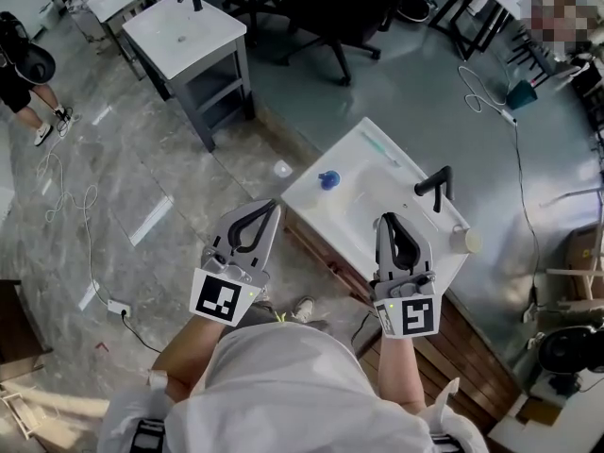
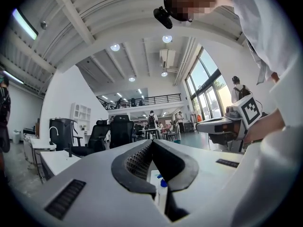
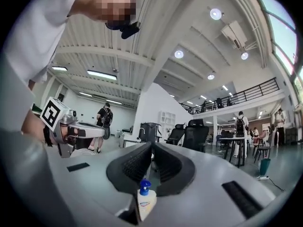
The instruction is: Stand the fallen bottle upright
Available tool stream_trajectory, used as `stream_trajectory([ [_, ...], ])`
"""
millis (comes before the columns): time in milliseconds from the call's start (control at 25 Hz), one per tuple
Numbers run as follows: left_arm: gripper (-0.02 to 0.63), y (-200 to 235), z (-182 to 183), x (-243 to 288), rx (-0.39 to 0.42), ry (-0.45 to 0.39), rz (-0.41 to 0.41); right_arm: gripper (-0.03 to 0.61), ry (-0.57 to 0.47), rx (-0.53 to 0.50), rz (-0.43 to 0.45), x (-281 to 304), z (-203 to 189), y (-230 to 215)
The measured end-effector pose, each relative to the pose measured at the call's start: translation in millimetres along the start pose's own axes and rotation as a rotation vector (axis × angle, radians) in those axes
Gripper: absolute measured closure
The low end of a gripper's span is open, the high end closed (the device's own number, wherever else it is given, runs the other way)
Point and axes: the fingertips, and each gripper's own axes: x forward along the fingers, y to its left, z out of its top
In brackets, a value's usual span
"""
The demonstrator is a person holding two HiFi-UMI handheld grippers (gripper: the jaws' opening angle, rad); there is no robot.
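Bottle: the bottle (image 1: pixel 327 179) stands upright on the white table (image 1: pixel 377 159), blue cap on top; it is near the table's left corner and well apart from both grippers
Left gripper: the left gripper (image 1: pixel 272 208) is held level, showing in the head view just off the table's near-left edge, over the floor; its jaws meet tip to tip with nothing between them
Right gripper: the right gripper (image 1: pixel 386 219) shows over the table's near edge; its jaws are pressed together and empty; in its own view the bottle appears below and beyond them
Table edges: open tabletop lies between the bottle and a black faucet (image 1: pixel 436 189) toward the right side; a pale round thing (image 1: pixel 465 241) sits at the right corner
Open room: grey floor (image 1: pixel 189 187) spreads left of the table; a cable (image 1: pixel 71 206) and a power strip (image 1: pixel 118 307) lie on it
Around: a second white table (image 1: pixel 184 26) stands farther off to the left; black chairs (image 1: pixel 311 8) beyond; a person (image 1: pixel 19 74) at the left edge; wooden boards (image 1: pixel 472 347) right of the table
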Motion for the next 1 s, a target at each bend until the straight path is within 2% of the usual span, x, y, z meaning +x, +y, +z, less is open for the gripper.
stream_trajectory([
  [160, 0.597, 4, 20, -14, 0.002, -0.018, 0.027, 0.529, -0.039, -0.026, 0.009, -5, 25, 8],
  [280, 0.597, 8, 27, -25, 0.01, -0.019, 0.047, 0.529, -0.035, -0.033, 0.033, -15, 29, 15],
  [440, 0.597, 21, 29, -42, 0.02, -0.01, 0.099, 0.529, -0.045, 0.003, 0.024, -26, 35, 25],
  [600, 0.597, 30, 28, -52, 0.038, -0.008, 0.131, 0.529, -0.031, 0.025, 0.017, -30, 26, 24],
  [720, 0.597, 29, 25, -52, 0.065, -0.014, 0.138, 0.529, -0.019, 0.078, 0.0, -31, 15, 15],
  [1000, 0.597, 28, 22, -58, 0.058, -0.015, 0.133, 0.529, -0.03, 0.069, -0.025, -35, 17, 14],
])
